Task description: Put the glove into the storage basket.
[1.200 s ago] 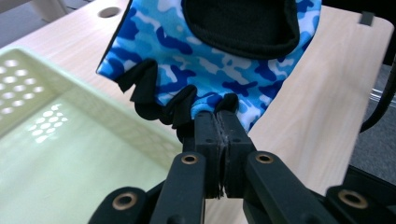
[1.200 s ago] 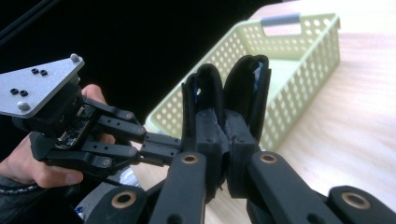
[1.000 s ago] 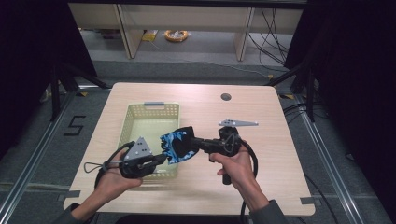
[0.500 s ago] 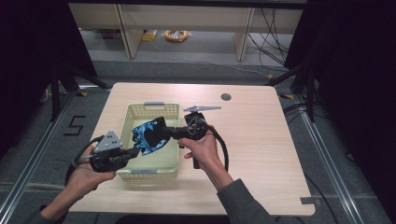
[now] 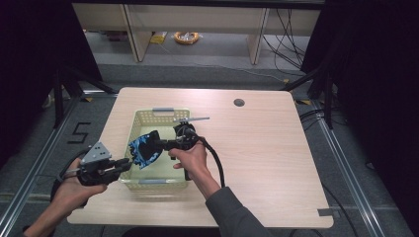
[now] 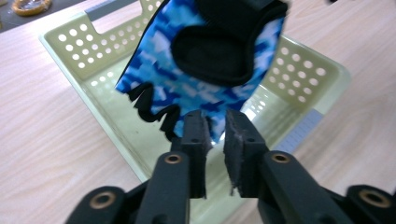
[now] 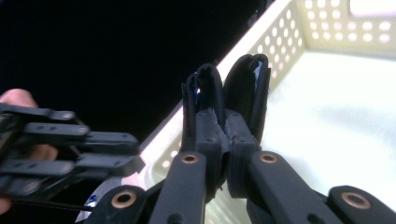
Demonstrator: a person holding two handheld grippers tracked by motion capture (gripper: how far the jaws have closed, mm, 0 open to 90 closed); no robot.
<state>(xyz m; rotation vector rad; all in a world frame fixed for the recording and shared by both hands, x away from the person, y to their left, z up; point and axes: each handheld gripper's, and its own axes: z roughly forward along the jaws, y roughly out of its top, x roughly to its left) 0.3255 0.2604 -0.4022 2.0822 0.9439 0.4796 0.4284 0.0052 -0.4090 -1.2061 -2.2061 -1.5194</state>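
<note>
A blue camouflage-patterned fabric glove with black trim and a black palm patch (image 5: 143, 149) hangs over the inside of a pale green perforated plastic basket (image 5: 154, 114), clear of the basket floor. The right gripper (image 5: 157, 143), its jaws clamped on the glove's black edge, carries it; in the right gripper view the folded black fabric (image 7: 226, 95) stands pinched between the two black pads, with the basket's perforated wall and smooth floor behind it.

The left gripper (image 5: 126, 165) sits at the basket's near-left corner, pointing toward the glove. Its jaws have just been opening: in the left gripper view the two pads (image 6: 196, 135) stand parted with a narrow gap, and the glove's lower edge (image 6: 205, 70) hangs just beyond the tips, not pressed by them. A grey three-cornered plate (image 5: 96, 153) tops this gripper.

The basket stands on the left half of a light wooden table (image 5: 267, 148), its grey handle strips at the far and near rims. A black cable (image 5: 215, 160) trails from the right gripper back along the person's grey sleeve (image 5: 232, 212). A dark round grommet hole (image 5: 239, 102) marks the table's far side. Beyond the table, a coiled yellow cable (image 5: 187, 37) lies on the floor.
</note>
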